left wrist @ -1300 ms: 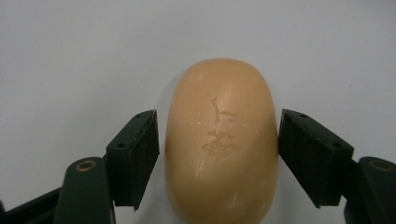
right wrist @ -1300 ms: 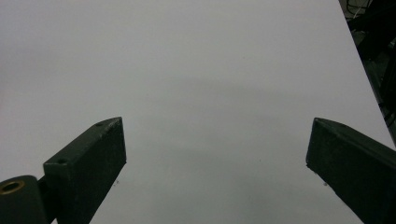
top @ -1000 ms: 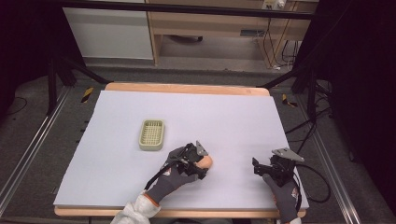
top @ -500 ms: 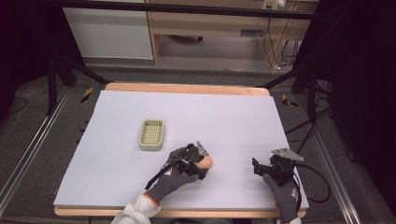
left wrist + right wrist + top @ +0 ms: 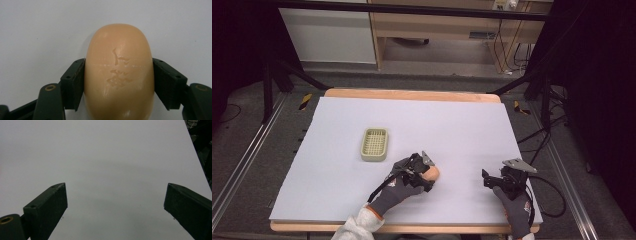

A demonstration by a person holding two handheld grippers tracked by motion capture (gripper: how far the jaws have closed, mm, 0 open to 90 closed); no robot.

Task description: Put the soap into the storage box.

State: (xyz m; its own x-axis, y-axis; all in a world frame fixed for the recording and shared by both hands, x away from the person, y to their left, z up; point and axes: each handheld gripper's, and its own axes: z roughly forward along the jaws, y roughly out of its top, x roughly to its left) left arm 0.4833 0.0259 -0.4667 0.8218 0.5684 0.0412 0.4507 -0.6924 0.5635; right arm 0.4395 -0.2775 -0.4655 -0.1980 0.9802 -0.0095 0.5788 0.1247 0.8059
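Gripping a peach-coloured bar of soap (image 5: 118, 72), the left tool (image 5: 118, 82) has its two black pads pressed flat against the bar's long sides, jaws closed onto it with no gap visible on either flank. In the high view the left tool (image 5: 426, 172) sits low over the white table (image 5: 462, 130), and the soap (image 5: 432, 173) pokes out just ahead of it. A ribbed green soap dish (image 5: 374, 144) stands apart from that tool, off to its far left side, empty as far as one can see. So the pick looks made, or nearly so, while carrying the bar over and setting it into the dish is likely what remains. Well off to the other side, the right tool (image 5: 504, 179) rests near the table's near edge; its own view shows the right tool (image 5: 115, 202) with jaws spread wide and nothing between them, only bare table ahead. Whether the soap is already lifted clear or still resting on the table cannot be told. The bar's near end is cut off at the bottom of the left gripper view, and the stamped marks on its top are too worn to read.
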